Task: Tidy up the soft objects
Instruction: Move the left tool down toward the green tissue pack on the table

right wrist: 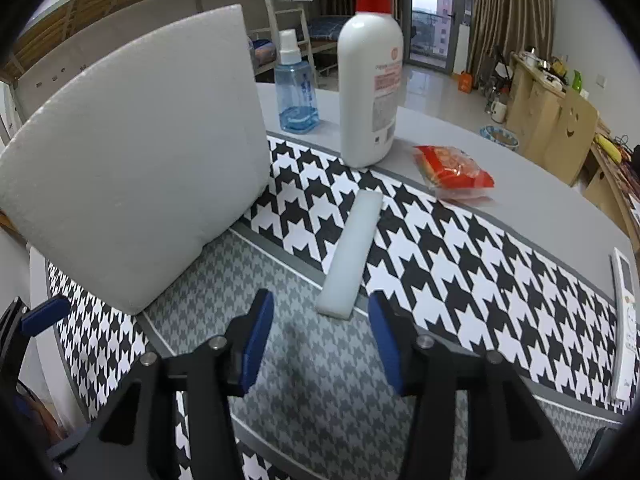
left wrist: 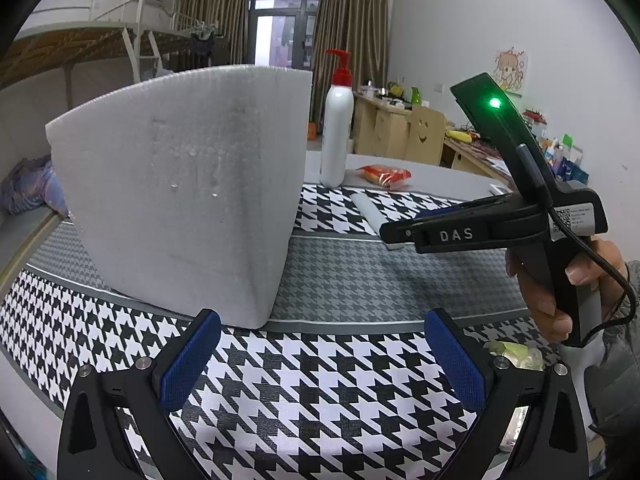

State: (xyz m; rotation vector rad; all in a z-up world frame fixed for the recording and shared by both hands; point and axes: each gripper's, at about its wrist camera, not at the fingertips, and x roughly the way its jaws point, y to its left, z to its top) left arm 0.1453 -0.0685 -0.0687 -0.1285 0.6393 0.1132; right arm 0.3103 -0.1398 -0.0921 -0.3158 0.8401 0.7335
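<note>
A big white foam block (left wrist: 180, 184) stands upright on the houndstooth mat; it also shows in the right wrist view (right wrist: 136, 152) at the left. A small white foam strip (right wrist: 352, 248) lies flat on the mat, just ahead of my right gripper (right wrist: 320, 336), which is open and empty. The strip also shows in the left wrist view (left wrist: 370, 210). My left gripper (left wrist: 324, 352) is open and empty, just in front of the big block's near corner. My right gripper seen from the left wrist (left wrist: 390, 236) points left toward the strip.
A white pump bottle with a red cap (right wrist: 370, 80) and a blue spray bottle (right wrist: 298, 92) stand at the back. A red snack packet (right wrist: 454, 172) lies on the grey table (right wrist: 540, 208). A white remote (right wrist: 626, 320) lies at the right edge.
</note>
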